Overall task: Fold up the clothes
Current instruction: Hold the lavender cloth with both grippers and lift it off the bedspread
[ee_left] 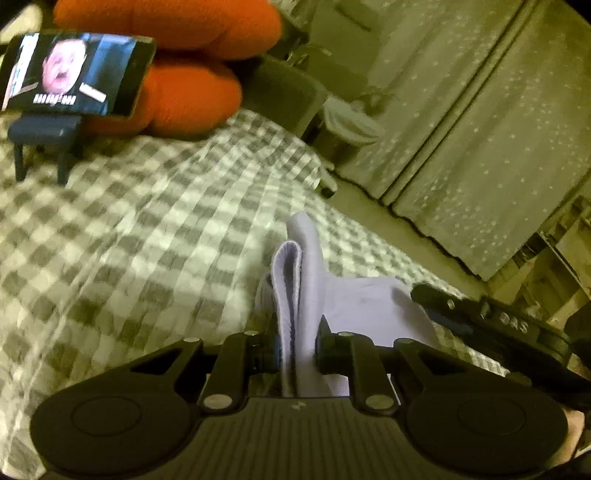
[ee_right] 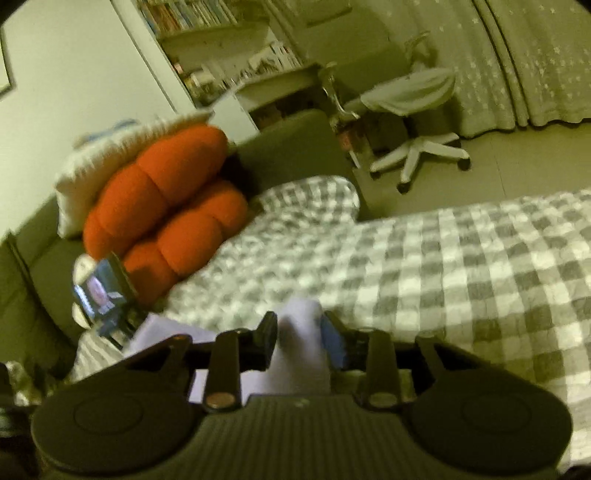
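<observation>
Pale garment [ee_right: 301, 343]: lower part hidden behind right tongs [ee_right: 300, 341]; grip cannot be told through blur. Bookshelf [ee_right: 192, 14]: cut off at top edge, titles unreadable.

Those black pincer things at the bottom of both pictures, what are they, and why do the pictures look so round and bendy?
They are grippers, two-finger tongs. A person holds one in each hand. A small wide-angle camera sits on each, looking along its fingers; that bends the picture. One picture is from the left gripper, the other from the right gripper. Both are over a bed with a grey-and-white checked cover. The left gripper pinches a folded pale lilac cloth. The same cloth sits between the right gripper's fingers, which look a bit looser. Orange cushions and a small screen are behind.
</observation>
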The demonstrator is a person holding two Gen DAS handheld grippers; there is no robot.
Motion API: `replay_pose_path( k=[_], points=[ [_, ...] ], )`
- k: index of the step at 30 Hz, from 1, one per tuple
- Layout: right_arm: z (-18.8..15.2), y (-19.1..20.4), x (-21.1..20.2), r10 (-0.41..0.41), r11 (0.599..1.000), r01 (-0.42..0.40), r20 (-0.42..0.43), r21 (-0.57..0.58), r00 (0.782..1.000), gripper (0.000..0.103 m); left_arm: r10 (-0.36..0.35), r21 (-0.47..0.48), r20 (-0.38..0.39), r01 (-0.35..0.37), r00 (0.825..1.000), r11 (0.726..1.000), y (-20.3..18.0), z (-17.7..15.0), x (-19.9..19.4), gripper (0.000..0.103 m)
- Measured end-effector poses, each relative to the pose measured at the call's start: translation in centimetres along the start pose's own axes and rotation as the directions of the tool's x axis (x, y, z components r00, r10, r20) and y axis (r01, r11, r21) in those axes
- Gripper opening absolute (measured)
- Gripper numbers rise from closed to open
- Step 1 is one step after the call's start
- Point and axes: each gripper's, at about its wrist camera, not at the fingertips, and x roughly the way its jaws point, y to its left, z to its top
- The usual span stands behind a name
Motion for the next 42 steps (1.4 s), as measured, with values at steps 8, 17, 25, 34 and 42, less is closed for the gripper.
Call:
replay_pose_path(
  k=[8,17,25,34,42],
  points=[
    [-1.5,-2.3,-2.1,0.101,0.978,-0.07,-0.154,0.195,0.983,0.05,-0.02,-0.098,-0.009,0.019,1.0,0.995,1.0,0.2,0.5,0.015],
    [-4.7,-0.7,-4.9,0.091,0.982,-0.042,-0.262,0.186,0.961,0.013,-0.024,-0.138,-0.024,0.021,0.999,0.99,1.3,0.4,0.8,0.015],
    [-5.5,-0.9,-6.7,0.057,0.975,0.003,-0.264,0.222,0.963,0.016,-0.02,-0.132,-0.036,0.015,0.999,0.991,1.1,0.3,0.6,0.015],
    [-2.7,-1.9,-4.4,0.107,0.978,-0.067,-0.194,0.199,0.975,0.056,-0.02,-0.123,-0.04,0.015,0.999,0.992,1.1,0.3,0.7,0.015],
    [-2.8,-1.1,-1.8,0.082,0.985,-0.057,-0.148,0.165,0.986,0.023,-0.015,-0.108,-0.038,0.011,0.999,0.994,0.9,0.3,0.8,0.016]
  ],
)
